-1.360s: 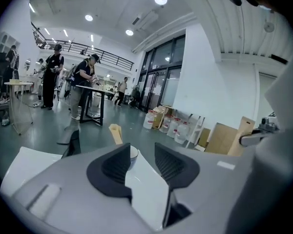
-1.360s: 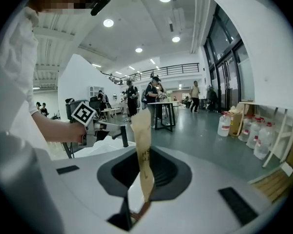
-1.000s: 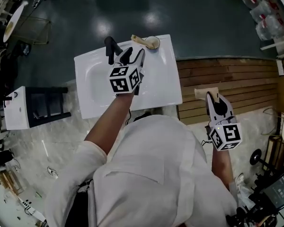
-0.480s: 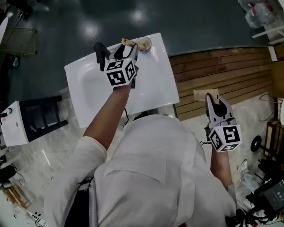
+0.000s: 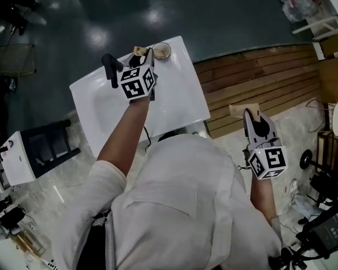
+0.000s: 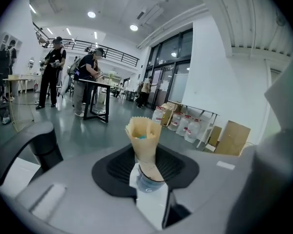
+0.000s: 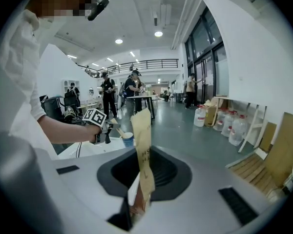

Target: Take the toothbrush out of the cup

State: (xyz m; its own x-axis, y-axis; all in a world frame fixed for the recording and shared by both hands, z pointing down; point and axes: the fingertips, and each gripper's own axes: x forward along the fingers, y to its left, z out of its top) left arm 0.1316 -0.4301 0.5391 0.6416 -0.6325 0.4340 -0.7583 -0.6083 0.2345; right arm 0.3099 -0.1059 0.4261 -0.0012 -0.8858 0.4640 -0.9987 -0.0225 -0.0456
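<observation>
A small blue-walled cup stands at the far corner of the white sink. A toothbrush in a tan paper wrap leans out of it. My left gripper reaches over the sink, its tips right at that wrap. In the left gripper view the tan wrap rises from the cup just past the fingertips; the jaws are closing, with no clear pad contact. My right gripper hangs over the wooden floor, shut on a tan paper packet.
A black faucet rises at the sink's far left, close to my left gripper. Wooden slat flooring lies right of the sink, a white cabinet to the left. People stand at tables and water bottles sit farther off.
My left gripper has moved across the sink toward the far corner and now sits against the cup and toothbrush. The right gripper has kept its place with the packet.
</observation>
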